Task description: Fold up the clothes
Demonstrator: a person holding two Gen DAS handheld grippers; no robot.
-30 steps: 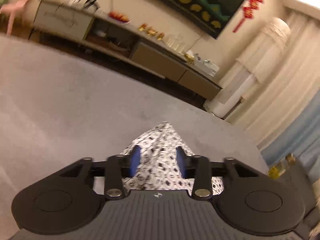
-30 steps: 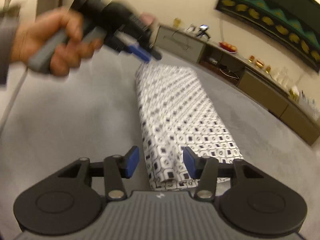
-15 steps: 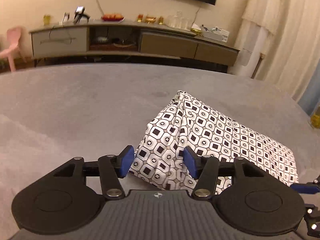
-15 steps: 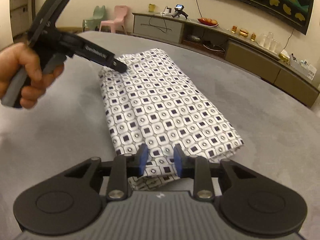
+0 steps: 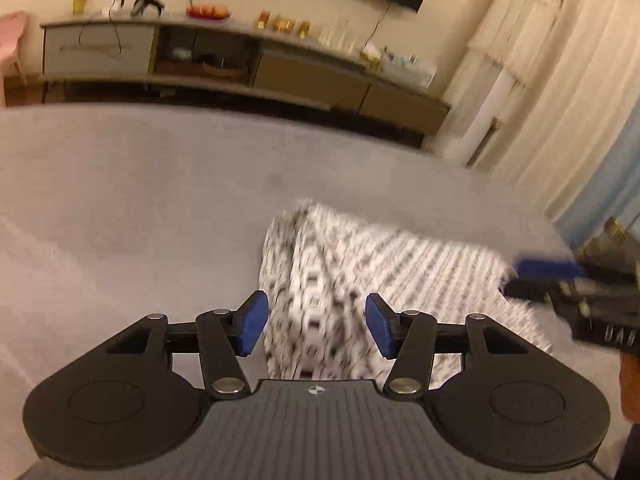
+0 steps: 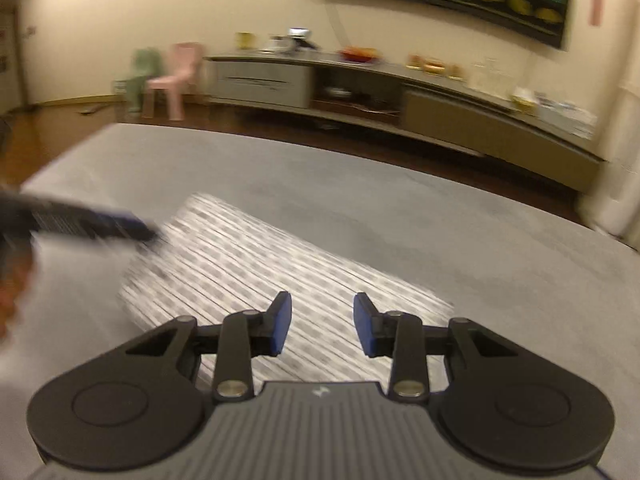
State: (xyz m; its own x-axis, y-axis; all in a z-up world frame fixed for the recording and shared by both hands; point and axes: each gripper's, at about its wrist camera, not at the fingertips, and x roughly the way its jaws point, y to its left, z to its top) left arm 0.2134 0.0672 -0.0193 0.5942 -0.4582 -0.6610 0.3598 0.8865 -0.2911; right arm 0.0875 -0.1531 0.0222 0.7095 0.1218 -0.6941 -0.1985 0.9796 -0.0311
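Note:
A folded white garment (image 5: 400,272) with a black square print lies on the grey cover (image 5: 140,208); both views are motion-blurred. My left gripper (image 5: 317,328) is open over the garment's near end, its pads standing apart from the cloth. My right gripper (image 6: 322,326) hovers over the other end of the garment (image 6: 248,264); its jaws are opening and the pads do not press the cloth. Each gripper shows in the other's view: the right gripper (image 5: 544,270) at the right edge, the left gripper (image 6: 120,226) at the left edge.
A long low sideboard (image 6: 360,80) with small items on top runs along the far wall. A pink chair (image 6: 176,76) and a green chair (image 6: 140,76) stand to its left. Pale curtains (image 5: 560,80) hang at the right. The grey cover (image 6: 480,240) extends around the garment.
The left jaws have widened since a second ago. The right gripper narrowed on the garment's edge, then widened a little and swung across it; the garment now lies diagonally in its view.

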